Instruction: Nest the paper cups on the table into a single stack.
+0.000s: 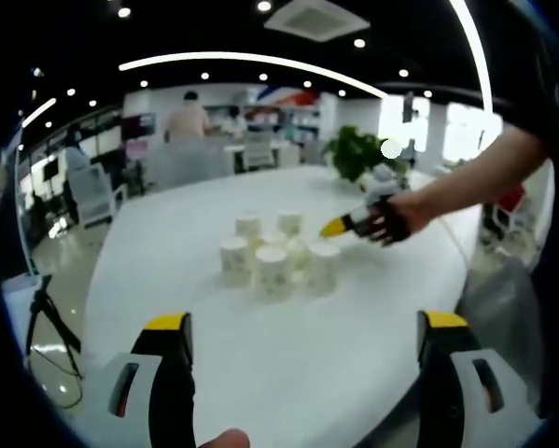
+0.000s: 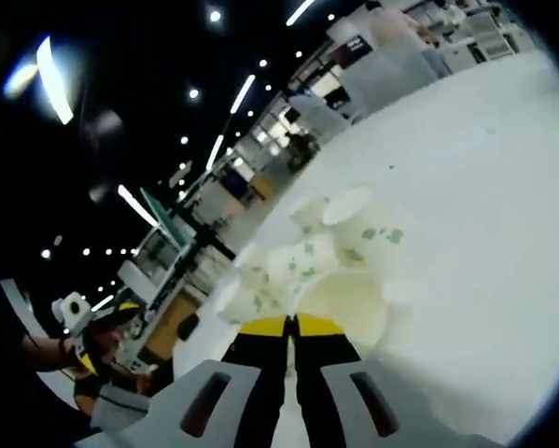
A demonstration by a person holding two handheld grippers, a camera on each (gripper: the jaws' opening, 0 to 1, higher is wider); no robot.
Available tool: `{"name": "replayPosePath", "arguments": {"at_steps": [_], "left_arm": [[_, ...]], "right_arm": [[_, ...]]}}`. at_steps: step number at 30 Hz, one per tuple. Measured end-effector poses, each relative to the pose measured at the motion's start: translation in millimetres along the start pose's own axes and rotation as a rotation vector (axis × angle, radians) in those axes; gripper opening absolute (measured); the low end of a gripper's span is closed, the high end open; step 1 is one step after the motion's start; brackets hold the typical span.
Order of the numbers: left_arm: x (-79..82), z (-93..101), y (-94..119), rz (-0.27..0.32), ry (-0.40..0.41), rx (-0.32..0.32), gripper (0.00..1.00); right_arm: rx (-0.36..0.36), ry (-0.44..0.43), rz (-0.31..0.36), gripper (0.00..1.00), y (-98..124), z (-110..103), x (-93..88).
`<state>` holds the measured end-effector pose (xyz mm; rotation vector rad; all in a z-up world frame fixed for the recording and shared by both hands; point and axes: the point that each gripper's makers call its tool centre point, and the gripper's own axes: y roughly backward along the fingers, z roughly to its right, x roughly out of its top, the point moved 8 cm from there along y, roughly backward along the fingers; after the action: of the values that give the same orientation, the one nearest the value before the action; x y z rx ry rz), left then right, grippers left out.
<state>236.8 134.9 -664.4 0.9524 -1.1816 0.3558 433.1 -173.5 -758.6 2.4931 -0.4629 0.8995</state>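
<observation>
- The room is a large open office with a dark ceiling, strips of light and round spot lamps; desks, chairs and glass partitions stand at the back, and people stand at a far desk in the left gripper view.
- A wide white bench (image 1: 167, 243) with a rounded edge carries the things; in the right gripper view the same bench (image 2: 484, 187) runs tilted across the picture.
- A green potted plant (image 1: 354, 149) stands at the far side of the bench.
- A person's arm (image 1: 475, 177) reaches in from the right of the left gripper view, its hand in a dark fingerless glove holding the right gripper (image 1: 342, 224), whose yellow tip points at the cups and is just beside them.
- The paper cups (image 1: 274, 257) stand in a close cluster near the middle of the bench, white with a faint green print, several touching; none can be seen nested from this view.
- In the right gripper view the paper cups (image 2: 326, 261) lie just ahead of the fingers, the nearest one showing its open mouth towards the camera.
- The left gripper (image 1: 307, 345) hangs over the near part of the bench, well apart from the cups, its fingers spread wide with nothing between them.
- The right gripper (image 2: 291, 327) has its yellow-tipped fingers pressed together, with only a thin slit between them and nothing held; the tips are at the rim of the nearest cup, and I cannot tell whether they touch it.
- The left gripper (image 2: 97, 341) also shows low at the left of the right gripper view, small and blurred.
</observation>
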Motion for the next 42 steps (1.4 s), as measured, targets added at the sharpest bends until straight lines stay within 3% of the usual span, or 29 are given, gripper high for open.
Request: {"name": "replayPosePath", "arguments": {"at_steps": [18, 42], "left_arm": [[7.4, 1.1, 0, 0.033, 0.005, -0.017, 1.00], [6.0, 2.4, 3, 0.060, -0.005, -0.065, 1.00]], "right_arm": [[-0.028, 0.031, 0.027, 0.00, 20, -16, 10.8], [-0.073, 0.094, 0.089, 0.00, 69, -48, 35.7]]}}
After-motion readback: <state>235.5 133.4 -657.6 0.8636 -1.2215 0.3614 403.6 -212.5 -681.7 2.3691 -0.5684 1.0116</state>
